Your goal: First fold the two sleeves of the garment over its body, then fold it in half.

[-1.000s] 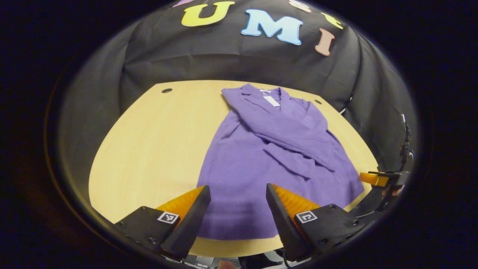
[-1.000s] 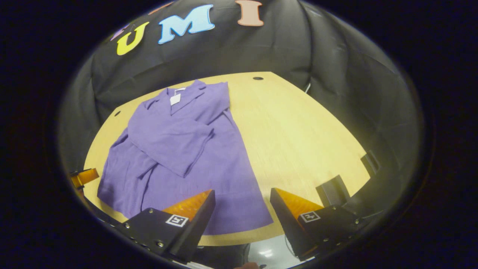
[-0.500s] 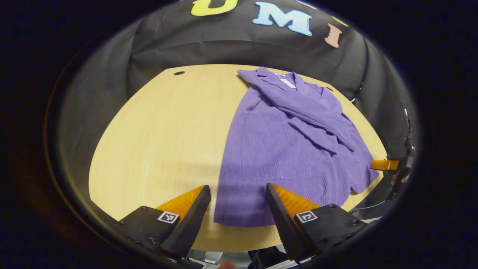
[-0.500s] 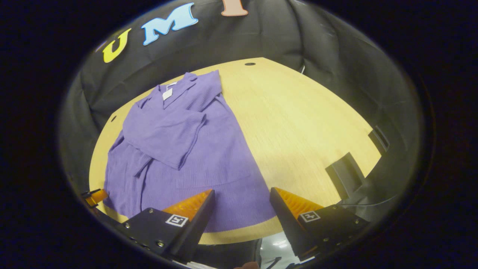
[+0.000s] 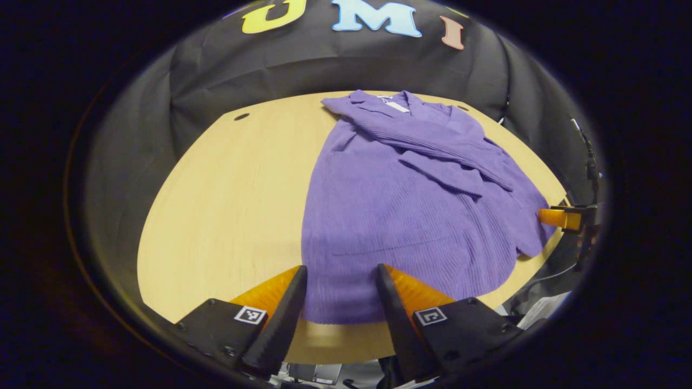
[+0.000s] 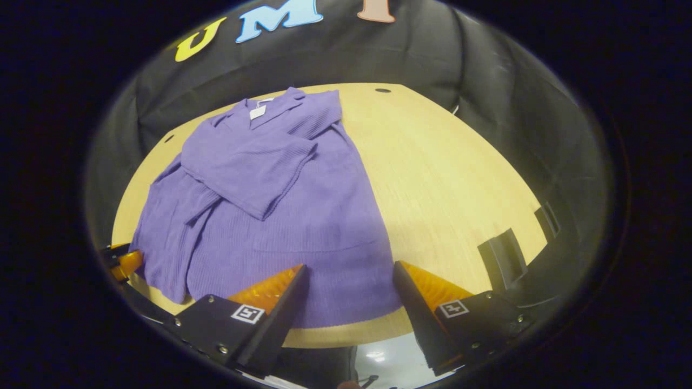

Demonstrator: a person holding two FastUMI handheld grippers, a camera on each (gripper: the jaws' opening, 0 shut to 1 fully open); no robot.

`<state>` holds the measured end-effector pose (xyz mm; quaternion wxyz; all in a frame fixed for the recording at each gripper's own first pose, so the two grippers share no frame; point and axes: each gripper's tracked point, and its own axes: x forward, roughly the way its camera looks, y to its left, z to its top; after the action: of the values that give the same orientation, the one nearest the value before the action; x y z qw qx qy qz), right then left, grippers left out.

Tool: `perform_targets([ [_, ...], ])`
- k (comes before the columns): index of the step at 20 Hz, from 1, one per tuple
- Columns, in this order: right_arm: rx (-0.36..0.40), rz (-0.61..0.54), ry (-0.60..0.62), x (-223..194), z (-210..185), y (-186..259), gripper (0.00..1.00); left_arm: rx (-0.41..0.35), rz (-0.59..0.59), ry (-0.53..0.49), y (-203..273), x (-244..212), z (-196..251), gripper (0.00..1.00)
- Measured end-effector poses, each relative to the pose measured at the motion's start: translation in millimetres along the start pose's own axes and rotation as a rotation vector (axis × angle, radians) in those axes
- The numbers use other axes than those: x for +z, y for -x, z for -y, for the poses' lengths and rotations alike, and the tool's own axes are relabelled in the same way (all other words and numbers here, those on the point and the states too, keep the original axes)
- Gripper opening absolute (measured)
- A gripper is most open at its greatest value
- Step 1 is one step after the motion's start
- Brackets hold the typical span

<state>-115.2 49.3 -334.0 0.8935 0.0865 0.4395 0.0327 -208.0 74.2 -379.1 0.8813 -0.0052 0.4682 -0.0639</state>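
Flanking garment (image 5: pixel 400 216): bare table (image 5: pixel 227 200), w/ holes.

Hidden and cut-off parts

The purple ribbed knit garment (image 5: pixel 411 216) has its near hem corner covered by the left gripper (image 5: pixel 339 294) at 6 o'clock; the white tag at its collar (image 6: pixel 258 112) is too small to read; the right gripper (image 5: pixel 562 218) is cropped at 3 o'clock.
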Motion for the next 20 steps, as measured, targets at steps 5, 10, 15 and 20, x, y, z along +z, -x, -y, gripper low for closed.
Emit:
perform_targets([
  [5, 0.008, -0.012, 0.008, 1, -3, 0, 0.99, -0.016, 0.006, 0.008, 2, 1, 10, 0.67],
  [10, 0.016, -0.017, 0.031, 2, -14, -1, 0.55, -0.001, 0.025, 0.033, 2, 1, 28, 0.16],
  [15, 0.033, -0.017, -0.055, 10, -26, -3, 0.15, -0.095, 0.006, 0.192, 0, 12, 49, 0.08],
  [20, 0.085, -0.058, -0.118, 11, -24, 2, 0.04, -0.183, -0.031, 0.327, 3, 18, 51, 0.07],
])
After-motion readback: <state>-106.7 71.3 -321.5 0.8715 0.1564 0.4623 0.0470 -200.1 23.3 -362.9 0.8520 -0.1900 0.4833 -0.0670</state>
